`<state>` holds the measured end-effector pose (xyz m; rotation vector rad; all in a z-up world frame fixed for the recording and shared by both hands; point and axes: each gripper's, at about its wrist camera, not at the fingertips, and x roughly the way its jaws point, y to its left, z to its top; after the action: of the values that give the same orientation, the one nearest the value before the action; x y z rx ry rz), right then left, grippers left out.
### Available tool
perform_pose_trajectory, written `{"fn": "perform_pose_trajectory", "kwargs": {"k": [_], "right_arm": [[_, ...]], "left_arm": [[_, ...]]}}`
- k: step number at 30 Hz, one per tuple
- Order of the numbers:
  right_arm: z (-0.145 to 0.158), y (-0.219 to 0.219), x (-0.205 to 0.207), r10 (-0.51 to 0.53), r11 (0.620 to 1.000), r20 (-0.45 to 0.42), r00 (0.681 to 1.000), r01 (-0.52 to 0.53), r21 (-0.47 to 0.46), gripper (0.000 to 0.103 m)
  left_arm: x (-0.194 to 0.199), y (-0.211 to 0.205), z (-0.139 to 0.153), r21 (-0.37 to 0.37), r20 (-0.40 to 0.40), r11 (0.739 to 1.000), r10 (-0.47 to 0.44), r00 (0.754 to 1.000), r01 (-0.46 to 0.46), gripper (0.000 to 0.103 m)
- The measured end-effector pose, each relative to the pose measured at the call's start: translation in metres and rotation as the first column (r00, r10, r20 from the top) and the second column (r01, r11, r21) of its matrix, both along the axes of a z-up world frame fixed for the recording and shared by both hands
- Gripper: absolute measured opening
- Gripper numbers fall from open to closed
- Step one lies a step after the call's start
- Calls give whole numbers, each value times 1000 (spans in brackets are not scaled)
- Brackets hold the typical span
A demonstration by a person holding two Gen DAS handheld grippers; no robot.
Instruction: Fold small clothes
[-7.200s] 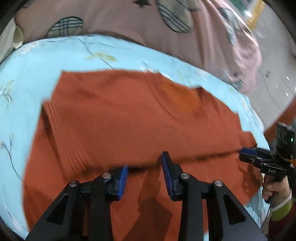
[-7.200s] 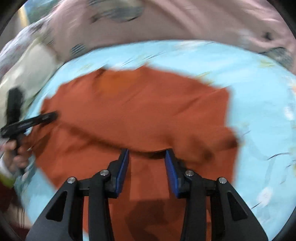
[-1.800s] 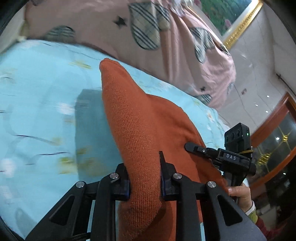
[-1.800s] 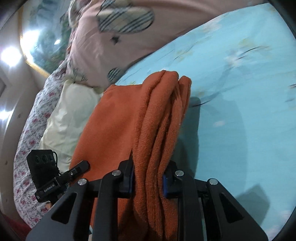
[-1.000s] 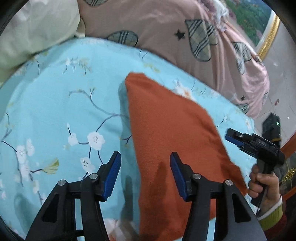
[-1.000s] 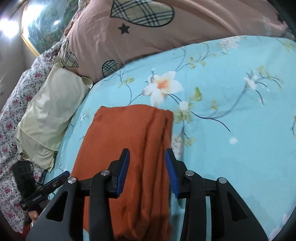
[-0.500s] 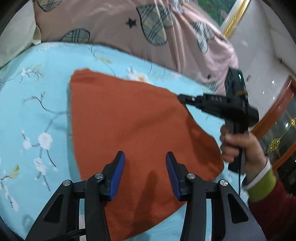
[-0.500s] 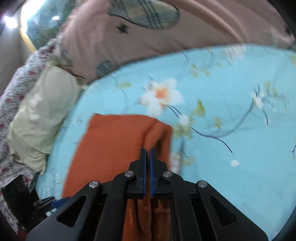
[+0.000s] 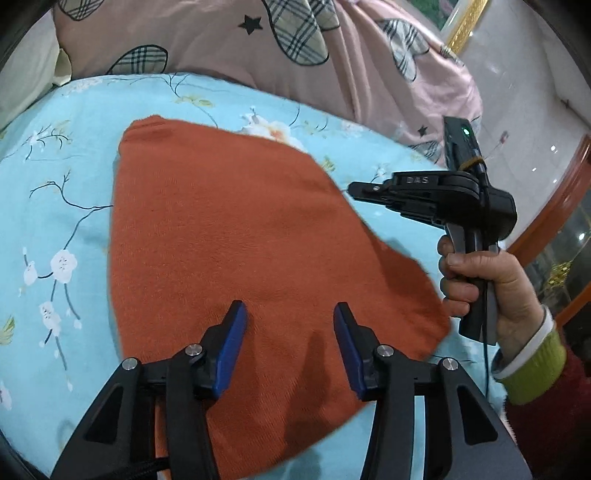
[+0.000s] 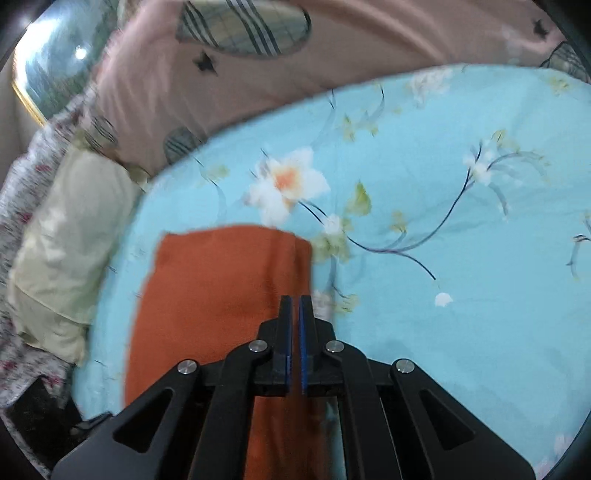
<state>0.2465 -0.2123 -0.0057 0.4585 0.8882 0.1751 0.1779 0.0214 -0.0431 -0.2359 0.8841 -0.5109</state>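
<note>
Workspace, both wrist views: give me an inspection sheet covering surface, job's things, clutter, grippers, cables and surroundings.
Surface: blue floral bedsheet, bare around the garment.
Job's things: orange sweater folded, lying flat on the sheet.
Clutter: nothing seen.
Grippers: left gripper over the sweater's near part, jaws opening, nothing between them; right gripper shut, empty, above the sweater's right edge, held in a hand.
Cables: thin black cable hanging below the right gripper's handle.
Surroundings: pink quilt behind the sheet, cream pillow at the left, gold-framed picture.
</note>
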Motion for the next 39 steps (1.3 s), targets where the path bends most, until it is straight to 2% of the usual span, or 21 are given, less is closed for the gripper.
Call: {"fn": "perform_pose_trajectory", "kwargs": {"k": [3, 6, 8, 10, 11, 12, 13, 14, 18, 22, 24, 26, 28, 29, 30, 32, 36, 39], "right_arm": [[14, 22, -14, 73, 991, 32, 997, -76, 107, 4], [1, 51, -8, 145, 977, 6, 989, -144, 160, 4], [-13, 60, 2, 139, 983, -19, 990, -135, 125, 4], [-36, 54, 17, 70, 997, -73, 995, -66, 51, 4], [-46, 46, 22, 27, 1000, -94, 995, -26, 16, 0], [-57, 36, 25, -4, 999, -103, 995, 7, 32, 0], [-66, 24, 26, -18, 995, -108, 994, 29, 98, 0], [-69, 18, 25, -26, 988, -114, 993, 43, 147, 0], [-50, 29, 16, -16, 999, -99, 995, 19, 37, 2], [-24, 37, -19, 56, 997, -54, 997, -53, 52, 3], [-17, 43, -42, 88, 996, -40, 995, -87, 28, 3], [-20, 43, -71, 90, 996, -51, 995, -91, -12, 3], [-36, 34, -95, 44, 996, -84, 996, -51, -79, 0], [-44, 28, -102, 35, 997, -85, 996, -40, -63, 0], [-52, 19, -111, 23, 1000, -75, 997, -24, -8, 0], [-54, 14, -116, 10, 1000, -62, 998, -8, 22, 0], [-51, 24, -115, 7, 999, -61, 998, -10, -43, 0], [-49, 22, -122, -4, 999, -60, 998, 1, -40, 0]], "left_arm": [[-9, 14, 11, -13, 31, 1000, 13, 999, -13, 47], [-14, 22, 13, -38, 29, 999, 17, 999, -16, 47], [-14, 23, 8, -37, 12, 999, 16, 1000, -15, 47], [-14, 20, -3, -14, -8, 1000, 19, 1000, -19, 44], [-13, 19, -7, -4, -9, 1000, 23, 1000, -23, 44], [-12, 18, -13, 11, -13, 1000, 28, 1000, -28, 39], [-11, 18, -17, 27, -12, 999, 36, 999, -36, 28], [-10, 17, -18, 33, -10, 999, 40, 999, -40, 27], [-9, 21, -15, 20, -27, 999, 45, 999, -45, 27], [-20, 25, -1, -23, -18, 999, 27, 999, -27, 27], [-30, 25, 3, -5, -7, 1000, 15, 1000, -15, 27], [-38, 26, 1, 8, -10, 1000, 10, 1000, -10, 27], [-45, 29, -9, 18, -36, 1000, 18, 999, -17, 27], [-47, 31, -16, 18, -53, 1000, 26, 998, -25, 27], [-49, 33, -23, 13, -76, 999, 34, 997, -33, 26], [-53, 34, -29, 3, -79, 999, 44, 996, -44, 26], [-55, 28, -27, 45, -64, 998, 55, 996, -52, 26], [-58, 27, -26, 51, -67, 997, 68, 995, -65, 26]]}}
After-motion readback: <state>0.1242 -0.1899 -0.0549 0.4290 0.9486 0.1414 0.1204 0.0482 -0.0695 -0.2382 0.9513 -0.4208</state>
